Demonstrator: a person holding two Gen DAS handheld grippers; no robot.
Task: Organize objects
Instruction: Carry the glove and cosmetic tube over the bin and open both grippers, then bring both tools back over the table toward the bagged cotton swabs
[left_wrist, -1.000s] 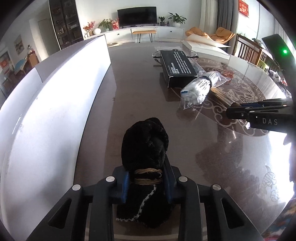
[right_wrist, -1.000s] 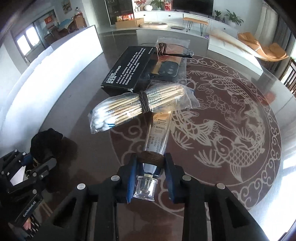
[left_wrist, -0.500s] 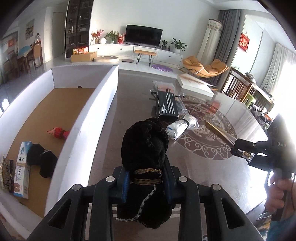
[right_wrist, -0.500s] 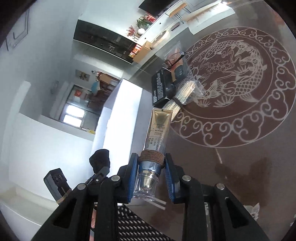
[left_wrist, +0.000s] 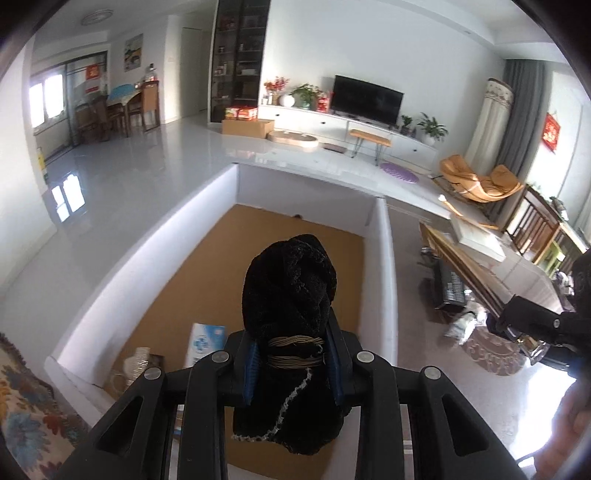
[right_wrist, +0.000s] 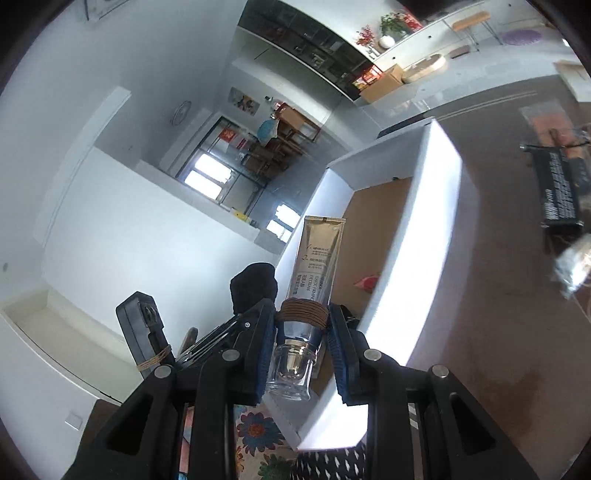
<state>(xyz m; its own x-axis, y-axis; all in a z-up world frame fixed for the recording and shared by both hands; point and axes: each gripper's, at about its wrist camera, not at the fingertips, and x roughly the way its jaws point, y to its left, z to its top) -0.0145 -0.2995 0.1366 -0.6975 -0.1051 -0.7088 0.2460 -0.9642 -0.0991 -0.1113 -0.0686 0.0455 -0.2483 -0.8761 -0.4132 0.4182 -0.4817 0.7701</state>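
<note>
My left gripper (left_wrist: 291, 354) is shut on a black fuzzy bundle (left_wrist: 291, 291) tied with tan cord, held above the white box (left_wrist: 384, 280) with a brown floor. My right gripper (right_wrist: 301, 339) is shut on a gold cream tube (right_wrist: 317, 258) with a clear cap, lifted over the near corner of the same white box (right_wrist: 417, 258). The left gripper with its black bundle (right_wrist: 255, 286) shows just left of the tube. The right gripper (left_wrist: 517, 325) appears at the right edge of the left wrist view.
Inside the box lie a blue-and-white packet (left_wrist: 205, 341), a red item (right_wrist: 365, 282) and other small things. On the dark table lie a black printed box (right_wrist: 557, 188) and a plastic bag of swabs (left_wrist: 465, 321). A floral cloth (left_wrist: 22, 417) lies beside the box.
Both grippers rose off the table and swung left toward the white box, each keeping its load. The box's inside has come into view under the left gripper.
</note>
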